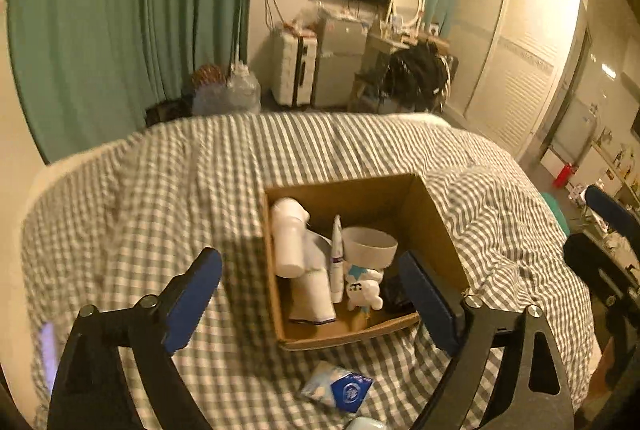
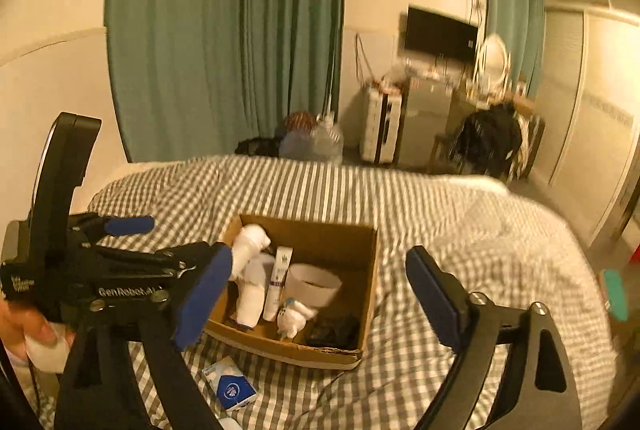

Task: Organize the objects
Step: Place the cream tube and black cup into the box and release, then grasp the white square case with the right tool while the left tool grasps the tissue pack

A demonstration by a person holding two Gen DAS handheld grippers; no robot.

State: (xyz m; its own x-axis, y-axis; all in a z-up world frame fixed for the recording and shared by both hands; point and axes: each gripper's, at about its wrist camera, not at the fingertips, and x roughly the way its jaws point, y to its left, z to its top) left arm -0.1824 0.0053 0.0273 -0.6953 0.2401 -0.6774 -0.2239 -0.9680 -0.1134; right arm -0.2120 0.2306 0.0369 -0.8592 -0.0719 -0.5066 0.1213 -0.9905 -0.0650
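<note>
1. Two tongs, both empty: my left gripper (image 1: 310, 300) has its jaws spread wide above the near edge of the cardboard box (image 1: 436, 226), and my right gripper (image 2: 320, 294) is spread just as wide, hovering over the same box from the other side.
2. I judge I hold them apart and high because nothing is picked yet; open jaws let me look down between the pads and choose.
3. The box sits on the checked bedspread (image 1: 140, 198), its open top up so things drop in. Inside, a white bottle (image 1: 289, 238) leans toward the left wall, long axis tilted up and away from me, and a slim tube (image 1: 337, 258) stands almost upright beside a white bowl (image 1: 370, 246), mouth up. A small white figurine (image 1: 362, 292) lies near the front wall.
4. Still outside, just in front of the box, lies the blue-and-white tissue pack (image 1: 338, 388), flat on the bedspread, long axis running diagonally left to right. It looks the likeliest next pick.
</note>
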